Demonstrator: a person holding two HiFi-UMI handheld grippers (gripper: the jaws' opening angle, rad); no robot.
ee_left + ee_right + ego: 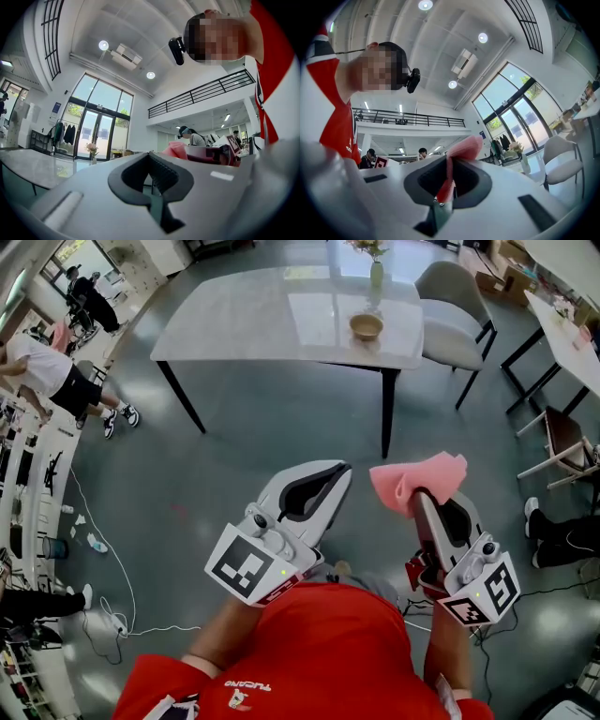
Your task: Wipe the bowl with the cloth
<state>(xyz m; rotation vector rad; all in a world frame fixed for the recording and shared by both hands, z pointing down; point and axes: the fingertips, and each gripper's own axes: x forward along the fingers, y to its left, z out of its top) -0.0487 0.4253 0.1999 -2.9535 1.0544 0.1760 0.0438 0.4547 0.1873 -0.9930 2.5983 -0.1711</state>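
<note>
A small tan bowl (pixel 366 326) sits on the white marble table (pixel 262 320), far ahead of both grippers. My right gripper (pixel 419 493) is held close to my chest and is shut on a crumpled pink cloth (pixel 419 479), which sticks out past its tips. In the right gripper view the cloth (pixel 461 149) is pinched between the jaws of the right gripper (pixel 449 165) and stands up. My left gripper (pixel 339 472) is beside it, shut with nothing in it. In the left gripper view the left gripper (pixel 151 158) shows its jaws closed together, with the cloth (pixel 175 149) off to the right.
A vase with flowers (pixel 376 270) stands just behind the bowl. A grey chair (pixel 453 306) is at the table's right end, and another table (pixel 562 329) and chair (pixel 562 442) are at the far right. People stand at the left edge. A white cable (pixel 112 568) lies on the floor.
</note>
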